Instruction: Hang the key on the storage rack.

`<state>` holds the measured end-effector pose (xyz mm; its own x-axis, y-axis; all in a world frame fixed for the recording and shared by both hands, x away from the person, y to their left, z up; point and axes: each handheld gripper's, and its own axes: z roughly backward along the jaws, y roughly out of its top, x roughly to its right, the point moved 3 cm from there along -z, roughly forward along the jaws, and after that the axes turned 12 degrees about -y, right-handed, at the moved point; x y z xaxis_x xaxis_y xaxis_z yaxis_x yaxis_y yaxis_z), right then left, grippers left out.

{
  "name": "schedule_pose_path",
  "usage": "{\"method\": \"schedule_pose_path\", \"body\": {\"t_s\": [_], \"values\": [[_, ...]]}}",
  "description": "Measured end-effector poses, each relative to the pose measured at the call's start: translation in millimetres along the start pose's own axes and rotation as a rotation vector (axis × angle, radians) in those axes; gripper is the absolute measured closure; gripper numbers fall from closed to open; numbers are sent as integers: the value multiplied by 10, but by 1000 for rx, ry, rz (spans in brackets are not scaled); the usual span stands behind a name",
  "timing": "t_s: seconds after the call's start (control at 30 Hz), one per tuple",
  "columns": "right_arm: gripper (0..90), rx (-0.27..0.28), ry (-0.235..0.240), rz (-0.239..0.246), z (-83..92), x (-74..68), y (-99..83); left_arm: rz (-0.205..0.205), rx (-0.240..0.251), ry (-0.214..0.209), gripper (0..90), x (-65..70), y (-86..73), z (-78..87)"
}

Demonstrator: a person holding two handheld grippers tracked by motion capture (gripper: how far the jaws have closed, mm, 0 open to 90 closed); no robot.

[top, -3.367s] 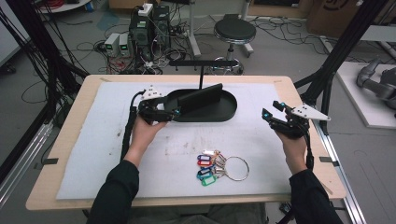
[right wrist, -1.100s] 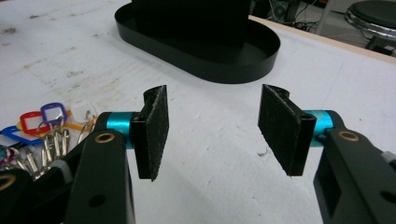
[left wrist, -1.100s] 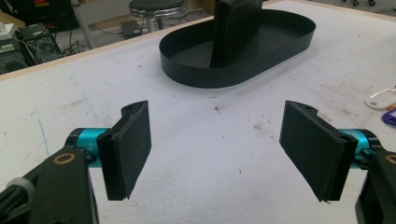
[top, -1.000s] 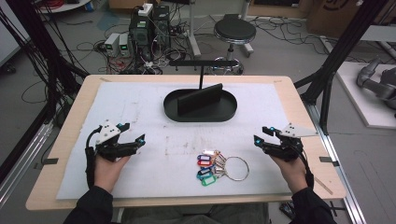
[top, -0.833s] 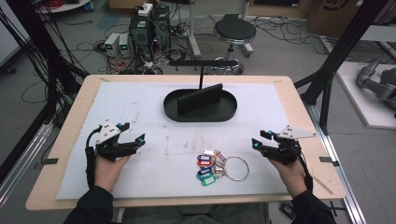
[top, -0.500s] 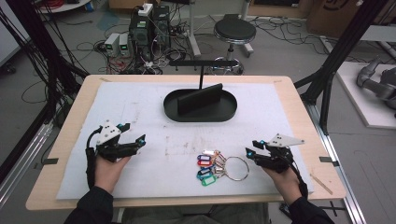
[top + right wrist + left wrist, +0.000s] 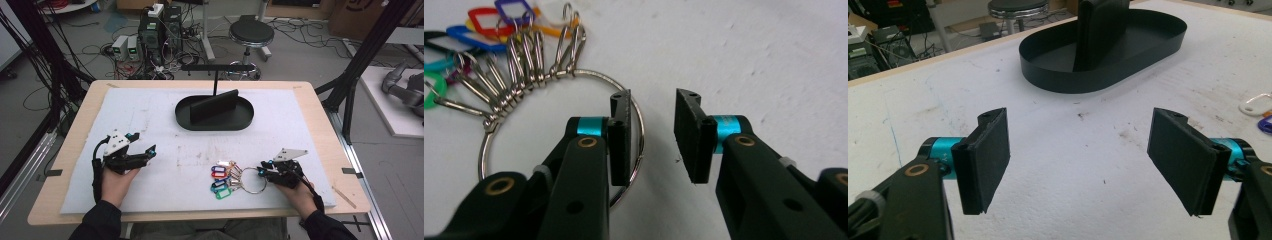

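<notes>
A large metal key ring [image 7: 254,181] lies flat on the white mat, with several coloured tags [image 7: 221,180] fanned out to its left. My right gripper [image 7: 261,170] is low at the ring's right edge. In the right gripper view its jaws [image 7: 653,102] straddle the ring's wire [image 7: 640,120], which runs close to the left pad [image 7: 620,135]. The jaws have just been closing, with a gap still showing, so the gripper is open. My left gripper [image 7: 150,151] rests at the near left, open and holding nothing [image 7: 1080,150].
A black oval tray [image 7: 214,124] stands at the back middle with an upright black block [image 7: 215,106] in it. A black T-shaped stand [image 7: 216,67] rises behind the tray. The same tray [image 7: 1048,80] lies ahead of the left jaws.
My right gripper has moved left and down to the ring, and its jaws have narrowed around the wire. The left gripper, earlier at the tray, has stayed at the near left since a second ago.
</notes>
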<state>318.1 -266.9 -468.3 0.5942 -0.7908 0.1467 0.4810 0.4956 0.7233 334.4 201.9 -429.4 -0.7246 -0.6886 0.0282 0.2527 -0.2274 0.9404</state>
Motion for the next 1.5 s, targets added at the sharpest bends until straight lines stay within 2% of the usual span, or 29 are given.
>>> {"method": "schedule_pose_path", "body": {"t_s": [0.17,0.27,0.33,0.5,0.57,0.67,0.77,0.87,0.9,0.97,1.0,1.03,1.1,1.37,1.5], "values": [[723,-17,-1,13,-33,-16,-18,2,-3,2,250,3,-9,-7],[769,-13,-2,33,-32,-30,-15,1,-4,0,250,4,-9,-16],[848,-14,5,51,-33,-50,-7,-2,-7,-2,250,10,-8,-23],[874,-23,19,37,-35,-45,7,-5,-11,-3,250,23,-7,-32],[874,-12,9,38,-32,-41,21,-4,-9,-1,250,22,-7,-31],[874,26,-2,19,-4,-9,64,-2,-10,0,250,21,-10,-28],[875,80,-19,-20,62,41,116,-2,-13,3,250,19,-21,-15],[875,123,-18,-63,112,90,144,-1,-13,6,250,18,-26,-3],[875,123,-18,-63,112,90,144,-1,-13,6,250,18,-26,-3],[874,155,7,-128,148,125,170,-1,-14,8,250,16,-32,2],[874,155,7,-128,148,125,170,2,-13,11,250,17,-36,4],[874,176,27,-160,168,133,192,0,-13,10,250,17,-38,10],[874,195,41,-182,179,128,216,0,-14,14,250,14,-44,18],[900,246,79,-187,214,59,296,1,-12,23,250,8,-56,59],[900,216,74,-166,176,25,287,3,-10,18,250,15,-55,59]]}}
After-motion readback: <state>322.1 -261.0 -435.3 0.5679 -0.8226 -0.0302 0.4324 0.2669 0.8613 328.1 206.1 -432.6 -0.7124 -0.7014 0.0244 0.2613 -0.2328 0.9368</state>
